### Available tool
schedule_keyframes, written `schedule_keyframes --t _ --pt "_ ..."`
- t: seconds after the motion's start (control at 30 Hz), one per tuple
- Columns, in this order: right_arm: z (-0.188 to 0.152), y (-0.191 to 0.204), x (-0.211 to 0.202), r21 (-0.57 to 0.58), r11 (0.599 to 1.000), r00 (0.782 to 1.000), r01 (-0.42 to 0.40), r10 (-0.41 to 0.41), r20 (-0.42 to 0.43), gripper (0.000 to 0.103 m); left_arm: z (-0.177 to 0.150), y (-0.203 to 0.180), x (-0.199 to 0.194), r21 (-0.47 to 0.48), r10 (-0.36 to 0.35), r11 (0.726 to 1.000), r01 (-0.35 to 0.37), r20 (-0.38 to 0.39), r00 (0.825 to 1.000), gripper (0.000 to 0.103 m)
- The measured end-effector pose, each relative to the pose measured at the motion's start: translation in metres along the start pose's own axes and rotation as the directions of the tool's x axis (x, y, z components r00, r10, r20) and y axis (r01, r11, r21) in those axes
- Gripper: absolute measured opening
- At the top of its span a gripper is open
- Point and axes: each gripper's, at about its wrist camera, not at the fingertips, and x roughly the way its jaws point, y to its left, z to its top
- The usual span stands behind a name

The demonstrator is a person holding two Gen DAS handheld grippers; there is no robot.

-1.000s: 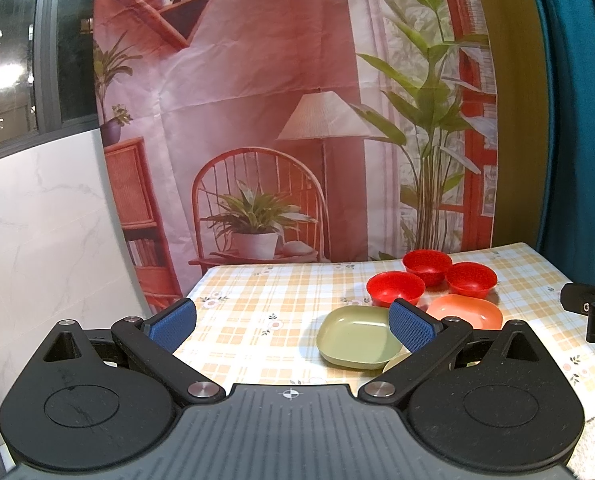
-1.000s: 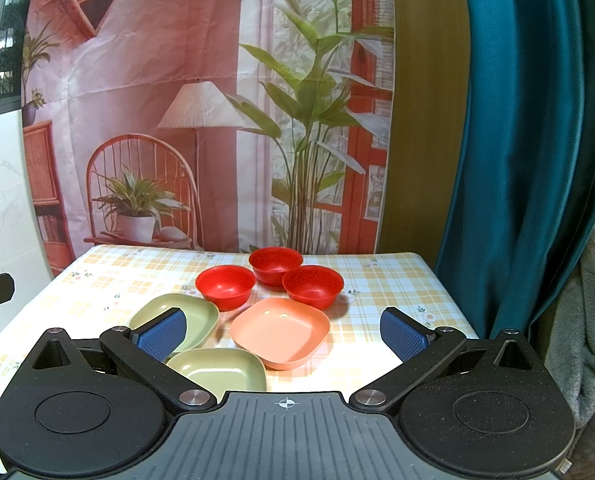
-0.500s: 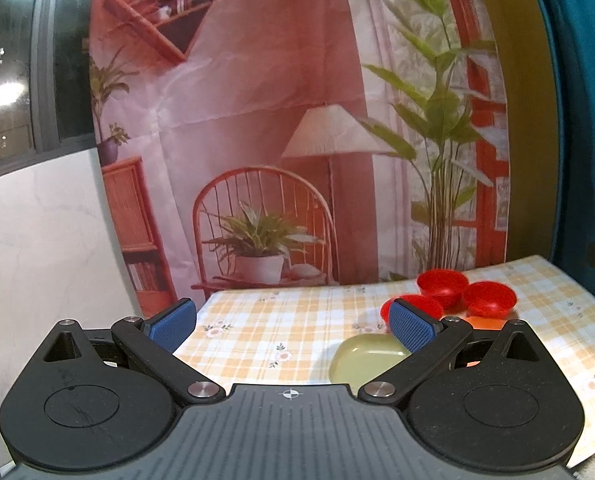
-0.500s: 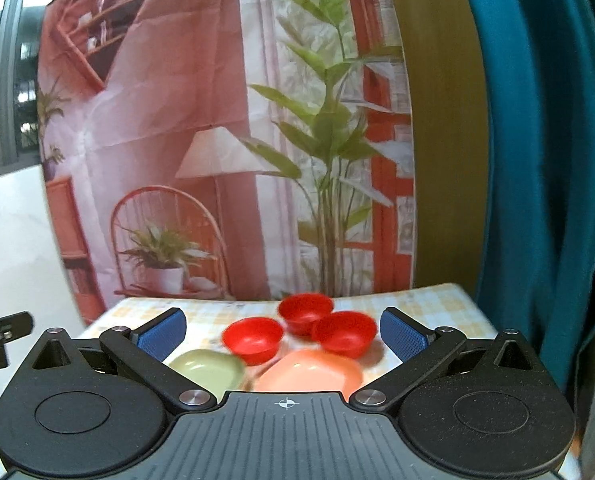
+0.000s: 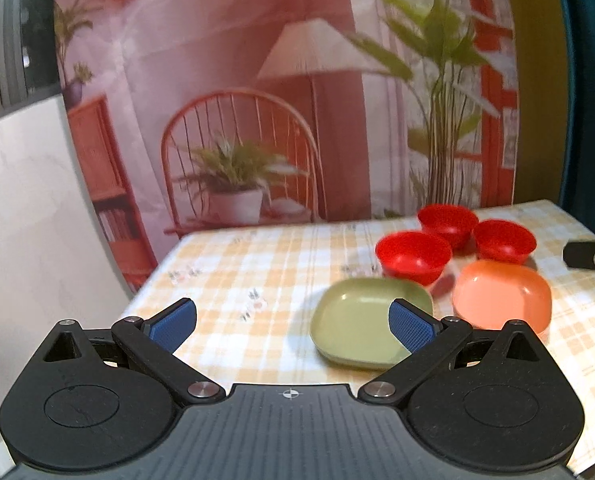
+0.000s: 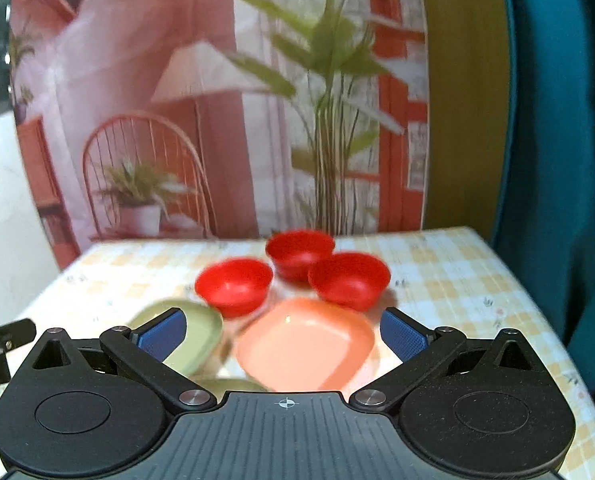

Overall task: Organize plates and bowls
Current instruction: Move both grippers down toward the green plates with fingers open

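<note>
Three red bowls [image 5: 414, 254] [image 6: 233, 286] sit in a cluster at the back of the checked table. In front of them lie a green plate [image 5: 367, 326] [image 6: 195, 334] and an orange plate [image 5: 503, 294] [image 6: 303, 346]. A second green plate's rim [image 6: 233, 384] peeks out just above the right gripper's body. My left gripper [image 5: 293, 322] is open and empty, its right pad over the green plate's near side. My right gripper [image 6: 283, 336] is open and empty, with the orange plate between its fingers and beyond them.
The table [image 5: 257, 276] has a yellow checked cloth, with its left edge by a white wall. A printed backdrop hangs behind it and a teal curtain [image 6: 557, 140] on the right. The other gripper shows at each view's edge [image 5: 589, 258] [image 6: 1, 344].
Both grippers tilted up and then came back down toward the dishes, now closer to them than a second ago. Both stay open. The dishes have not moved.
</note>
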Motion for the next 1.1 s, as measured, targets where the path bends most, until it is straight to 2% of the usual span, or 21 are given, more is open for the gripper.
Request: schedule_keyframes --t 0.07,0.17,0.33,0.5,0.57,0.7,0.87,0.97,1.1 --pt "-0.009 -0.001 0.010 0.005 1.000 1.000 -0.021 0.021 -0.022 0.103 -0.006 0.001 0.009 -0.031 -0.016 0.999 0.016 -0.021 1.000 0.103" --pt "-0.023 0.000 0.022 -0.016 1.000 0.999 0.002 -0.003 -0.050 0.103 -0.016 0.001 0.020 -0.076 -0.066 0.995 0.063 -0.040 0.997 0.103" --pt "-0.043 -0.001 0.036 -0.012 1.000 0.995 -0.005 0.004 -0.101 0.103 -0.029 -0.011 0.040 -0.066 -0.106 0.993 0.101 -0.085 0.991 0.101" --pt "-0.055 -0.002 0.046 -0.024 0.999 0.991 -0.026 0.023 -0.134 0.101 -0.041 -0.020 0.054 -0.067 -0.176 0.983 0.168 -0.138 0.975 0.089" --pt "-0.056 0.000 0.049 -0.032 0.999 0.989 -0.037 0.032 -0.146 0.094 -0.046 -0.023 0.059 -0.072 -0.204 0.978 0.195 -0.158 0.966 0.083" --pt "-0.062 0.003 0.056 -0.046 0.997 0.984 -0.065 0.056 -0.171 0.088 -0.055 -0.031 0.067 -0.071 -0.254 0.967 0.245 -0.200 0.946 0.073" --pt "-0.066 0.002 0.062 -0.052 0.994 0.980 -0.098 0.087 -0.181 0.073 -0.062 -0.034 0.076 -0.101 -0.305 0.952 0.288 -0.268 0.914 0.052" --pt "-0.068 -0.001 0.064 -0.047 0.994 0.978 -0.102 0.092 -0.187 0.065 -0.064 -0.035 0.080 -0.114 -0.319 0.947 0.299 -0.282 0.905 0.043" --pt "-0.069 -0.002 0.066 -0.039 0.994 0.977 -0.106 0.097 -0.192 0.059 -0.064 -0.037 0.080 -0.122 -0.339 0.941 0.316 -0.286 0.896 0.038"
